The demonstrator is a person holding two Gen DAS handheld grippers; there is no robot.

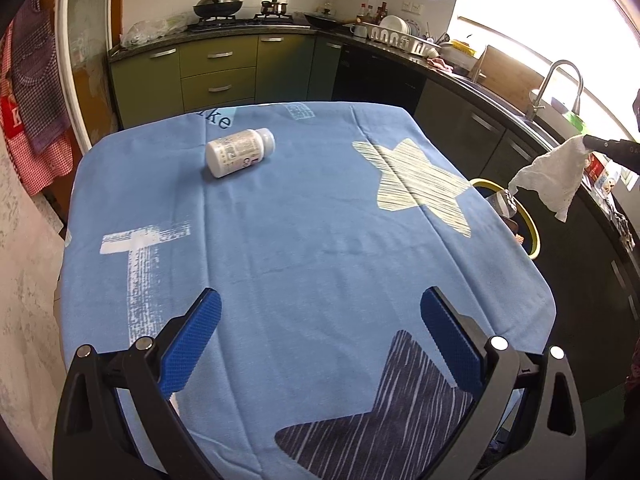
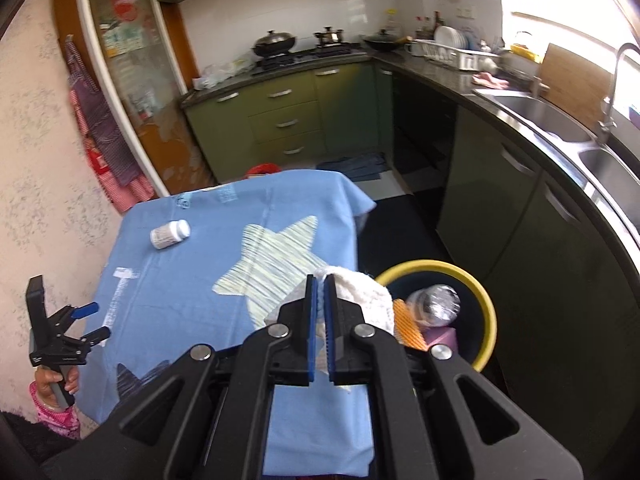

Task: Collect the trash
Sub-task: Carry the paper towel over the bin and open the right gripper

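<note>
My right gripper [image 2: 320,280] is shut on a white crumpled paper towel [image 2: 360,298], which hangs past the table's right edge beside the yellow-rimmed bin [image 2: 486,300]. From the left wrist view the same paper towel [image 1: 554,176] dangles from the right gripper [image 1: 586,142] above the bin [image 1: 534,236]. A white pill bottle [image 1: 240,152] lies on its side at the far part of the blue tablecloth [image 1: 300,248]; the bottle [image 2: 170,234] is also in the right wrist view. My left gripper [image 1: 320,300] is open over the near tablecloth, holding nothing, and the left gripper [image 2: 94,320] shows at far left.
The bin holds a clear plastic bottle [image 2: 438,304], an orange piece and a pink item. Green and dark cabinets, a stove with pots [image 1: 218,6] and a sink [image 2: 540,114] line the kitchen behind and to the right. Aprons hang on the left wall.
</note>
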